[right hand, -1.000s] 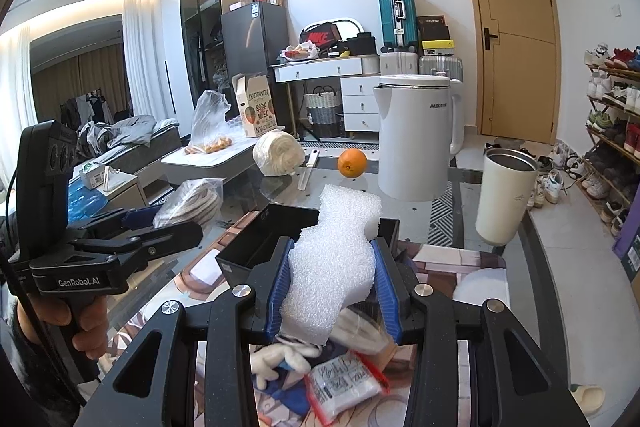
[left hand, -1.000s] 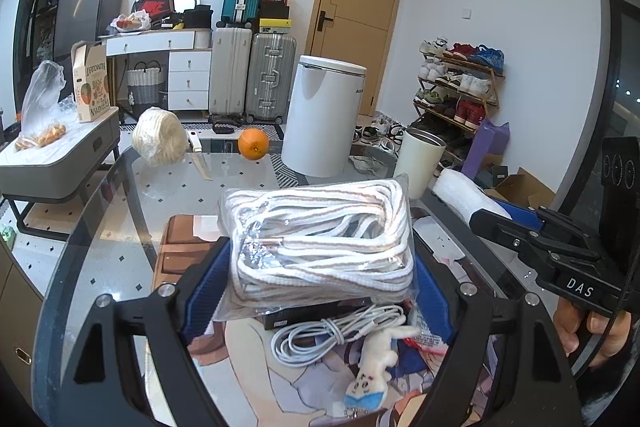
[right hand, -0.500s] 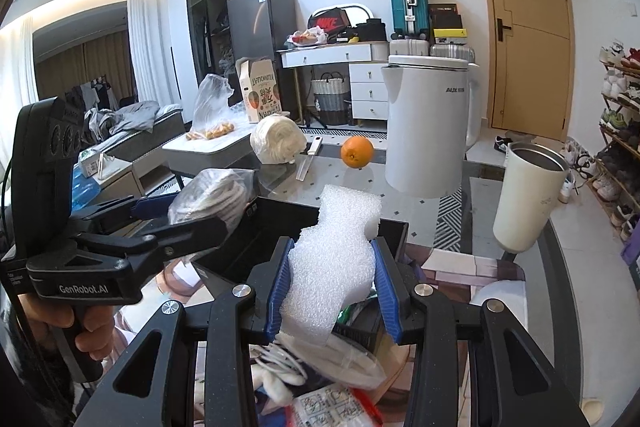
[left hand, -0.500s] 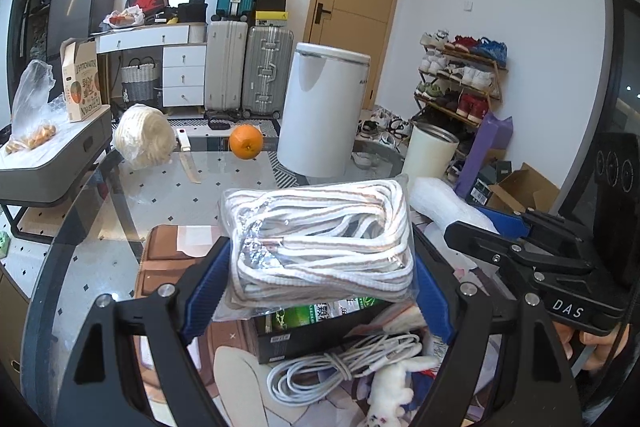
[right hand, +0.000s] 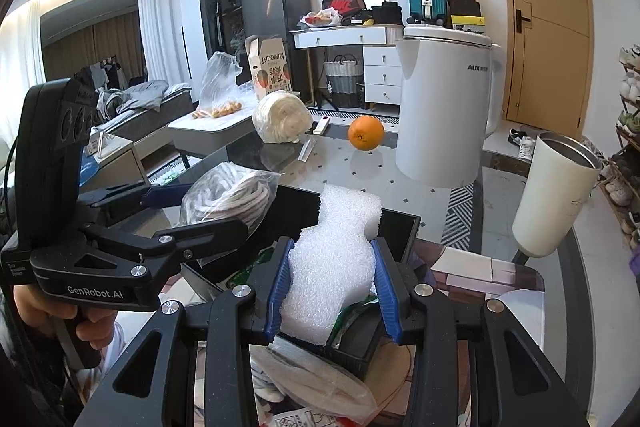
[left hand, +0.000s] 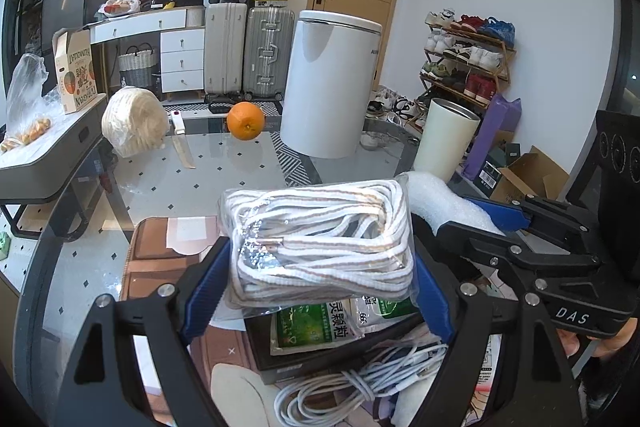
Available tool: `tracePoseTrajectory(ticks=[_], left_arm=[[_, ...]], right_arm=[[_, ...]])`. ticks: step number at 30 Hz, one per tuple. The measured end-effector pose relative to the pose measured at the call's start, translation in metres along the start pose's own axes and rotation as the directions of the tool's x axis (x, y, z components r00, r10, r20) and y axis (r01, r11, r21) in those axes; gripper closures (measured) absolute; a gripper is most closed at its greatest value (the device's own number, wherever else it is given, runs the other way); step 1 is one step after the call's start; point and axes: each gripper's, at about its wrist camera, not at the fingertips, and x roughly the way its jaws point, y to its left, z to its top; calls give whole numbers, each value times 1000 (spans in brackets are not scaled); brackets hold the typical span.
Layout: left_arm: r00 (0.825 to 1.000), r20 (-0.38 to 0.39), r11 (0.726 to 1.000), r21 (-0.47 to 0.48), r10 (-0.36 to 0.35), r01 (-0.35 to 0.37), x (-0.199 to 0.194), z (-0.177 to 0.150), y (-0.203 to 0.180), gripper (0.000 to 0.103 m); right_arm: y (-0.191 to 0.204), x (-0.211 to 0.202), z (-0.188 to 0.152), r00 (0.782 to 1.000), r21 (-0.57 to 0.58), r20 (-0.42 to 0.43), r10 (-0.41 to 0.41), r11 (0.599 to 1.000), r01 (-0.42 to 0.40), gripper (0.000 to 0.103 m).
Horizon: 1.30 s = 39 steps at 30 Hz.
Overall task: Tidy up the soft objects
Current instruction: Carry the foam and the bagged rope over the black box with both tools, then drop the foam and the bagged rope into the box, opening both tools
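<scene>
A clear bag of white cord (left hand: 320,239) sits between the blue pads of my left gripper (left hand: 316,267), which is shut on it. The right gripper (right hand: 332,279) is shut on a piece of white foam (right hand: 332,251). Both loads hang over an open black box (right hand: 396,227) on the glass table, side by side. Green packets (left hand: 312,323) lie inside the box. In the right wrist view the left gripper (right hand: 208,207) with the bag (right hand: 236,191) is at the left, held by a hand. The left wrist view has the right gripper (left hand: 480,227) and the foam (left hand: 436,199) at the right.
Behind the box stand a tall white appliance (right hand: 444,107), a cream tumbler (right hand: 552,195), an orange (right hand: 365,133), a ball of pale yarn (right hand: 280,119) and a knife (left hand: 182,143). A coiled white cable (left hand: 352,383) and plastic packets lie at the near edge.
Both grippers have moved forward and down with their loads. The black box, first ahead of them, now lies under the bag and the foam.
</scene>
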Motion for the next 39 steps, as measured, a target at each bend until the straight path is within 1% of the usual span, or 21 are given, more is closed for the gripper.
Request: tracePoseTrajectory(ticks=[10, 12, 13, 14, 19, 21, 23, 28, 31, 33, 34, 37, 39], left_arm=[[1000, -4, 1000, 13, -9, 9, 9, 6, -2, 20], [1000, -4, 1000, 12, -11, 11, 10, 7, -1, 20], [1000, -4, 1000, 15, -10, 10, 11, 7, -1, 20], [1000, -5, 1000, 18, -12, 12, 12, 7, -2, 20], [1000, -8, 1000, 25, -13, 13, 17, 9, -2, 20], [1000, -9, 1000, 28, -11, 11, 18, 9, -3, 20], [1000, -12, 999, 38, -9, 10, 20, 9, -4, 20], [1000, -22, 997, 71, 8, -7, 25, 7, -10, 20], [999, -29, 998, 68, -16, 18, 25, 8, -12, 20], [998, -38, 997, 56, -54, 56, 25, 9, -13, 20], [997, -41, 997, 52, -59, 61, 26, 10, -14, 20], [997, -75, 998, 61, -19, 24, 36, 8, -14, 19], [994, -110, 998, 57, 1, 5, 42, 5, -13, 16]], right_arm=[[-1, 18, -1, 999, -37, -38, 0, 999, -2, 64], [1, 22, -1, 999, -62, -52, -8, 998, 4, 61], [1, 22, -1, 999, -67, -49, -10, 998, 7, 55], [1, 20, -1, 999, -72, -37, -9, 997, 6, 52], [-4, 11, -4, 1000, -71, -25, -19, 997, 17, 51], [-6, 9, -5, 999, -68, -24, -24, 997, 22, 47], [-9, 7, -7, 999, -58, -21, -25, 998, 24, 39], [-13, 4, -11, 999, -45, -19, -29, 999, 28, 39], [-14, 3, -12, 999, -46, -17, -35, 998, 34, 39], [-16, 0, -14, 999, -42, -16, -37, 998, 36, 39], [-17, 0, -14, 999, -43, -16, -37, 998, 37, 39], [-17, -3, -15, 999, -41, -17, -40, 998, 39, 39], [-19, -5, -16, 999, -34, -20, -43, 999, 43, 36]])
